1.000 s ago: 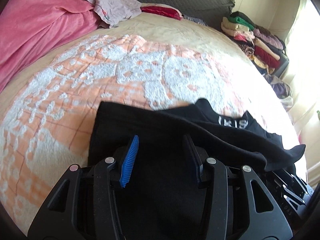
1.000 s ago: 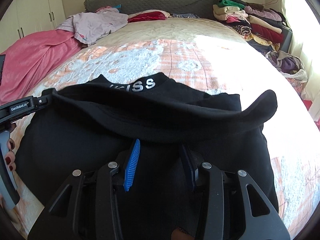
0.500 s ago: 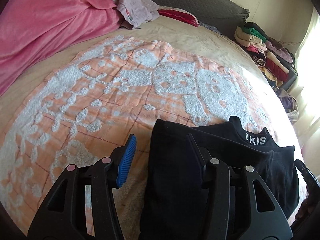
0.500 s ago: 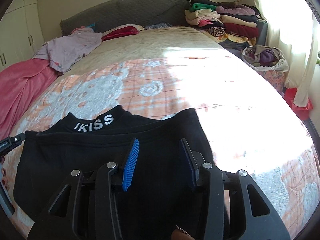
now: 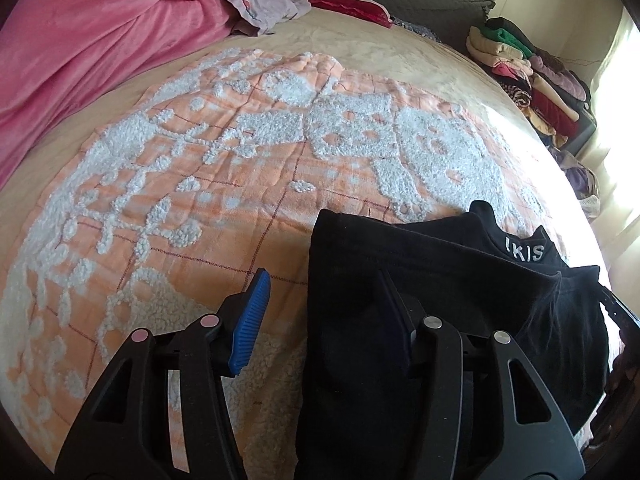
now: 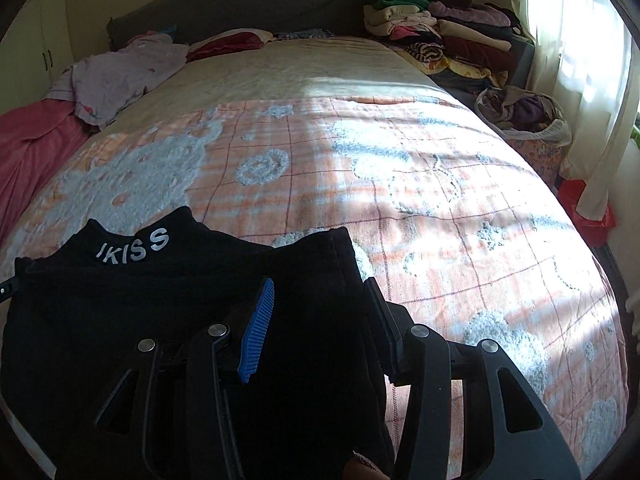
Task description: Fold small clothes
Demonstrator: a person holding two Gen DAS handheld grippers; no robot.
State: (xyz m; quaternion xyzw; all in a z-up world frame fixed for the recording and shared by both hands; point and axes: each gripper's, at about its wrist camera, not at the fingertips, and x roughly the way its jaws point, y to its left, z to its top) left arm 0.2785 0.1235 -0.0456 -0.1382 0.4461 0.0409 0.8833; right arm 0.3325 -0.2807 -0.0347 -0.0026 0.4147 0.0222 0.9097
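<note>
A black garment (image 5: 460,300) with white letters on its collar (image 5: 524,250) lies folded on the orange-and-white tufted blanket (image 5: 224,168), filling the lower right of the left wrist view and the lower left of the right wrist view (image 6: 160,300).

The left gripper (image 5: 324,312) stands with its jaws apart and nothing clamped: its blue pad (image 5: 250,320) sits over bare blanket, just left of the garment's folded edge, while the other finger lies over the black cloth.

The right gripper (image 6: 320,320) is likewise released, its jaws spread over the garment's right edge; the blue pad (image 6: 258,330) is above the cloth and the dark finger (image 6: 380,320) sits at the border with the blanket.

A pink blanket (image 5: 92,40) fills the upper left, and stacked folded clothes (image 6: 440,36) sit at upper right beside the grey headboard (image 6: 240,4).
</note>
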